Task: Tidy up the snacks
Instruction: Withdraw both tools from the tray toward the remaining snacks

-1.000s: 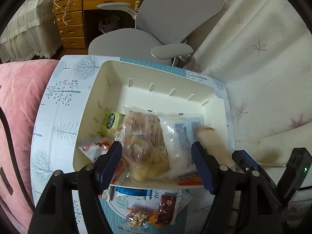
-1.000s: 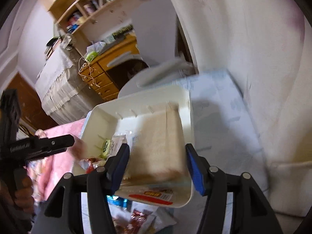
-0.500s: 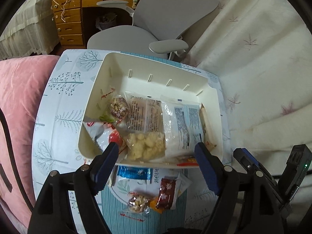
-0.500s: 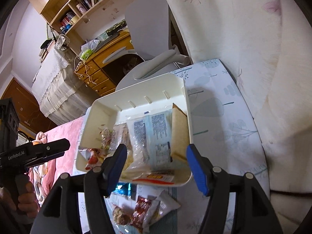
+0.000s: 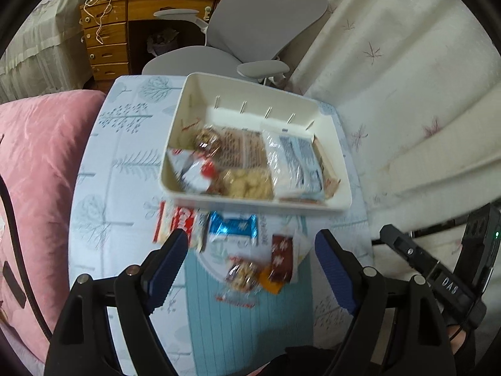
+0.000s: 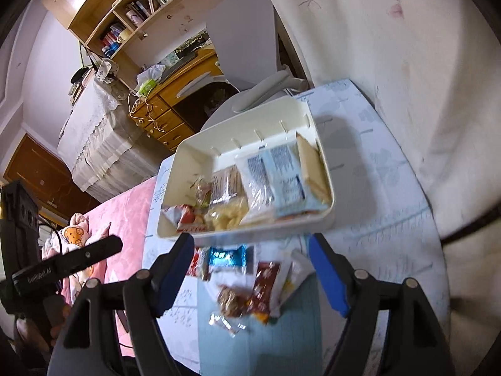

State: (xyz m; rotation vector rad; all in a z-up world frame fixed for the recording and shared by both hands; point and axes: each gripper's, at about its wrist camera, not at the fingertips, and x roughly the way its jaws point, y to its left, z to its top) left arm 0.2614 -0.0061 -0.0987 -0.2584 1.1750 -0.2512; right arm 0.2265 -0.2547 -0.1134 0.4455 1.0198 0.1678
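A cream plastic bin [image 5: 332,131] [image 6: 327,185] sits on the tree-print table and holds several snack packets, among them a clear bag of pale puffs [image 5: 250,183] and a white-blue packet [image 5: 300,159]. In front of the bin lie loose snacks: a blue foil packet [image 5: 231,228] [image 6: 227,258], a dark red bar [image 5: 281,258] [image 6: 263,288], a clear nut packet [image 5: 241,274] and a red-white packet [image 5: 178,222]. My left gripper [image 5: 250,266] is open and empty above the loose snacks. My right gripper [image 6: 250,269] is open and empty above them too.
The table [image 5: 103,188] has a pink cushion [image 5: 34,163] at its left and white bedding [image 5: 407,78] at its right. A grey office chair [image 5: 250,25] and a wooden desk [image 5: 125,25] stand behind the table. The right gripper's body [image 5: 438,279] shows at lower right.
Both grippers have pulled back from the bin toward the table's near edge, empty and open. The loose snacks in front of the bin have come fully into view.
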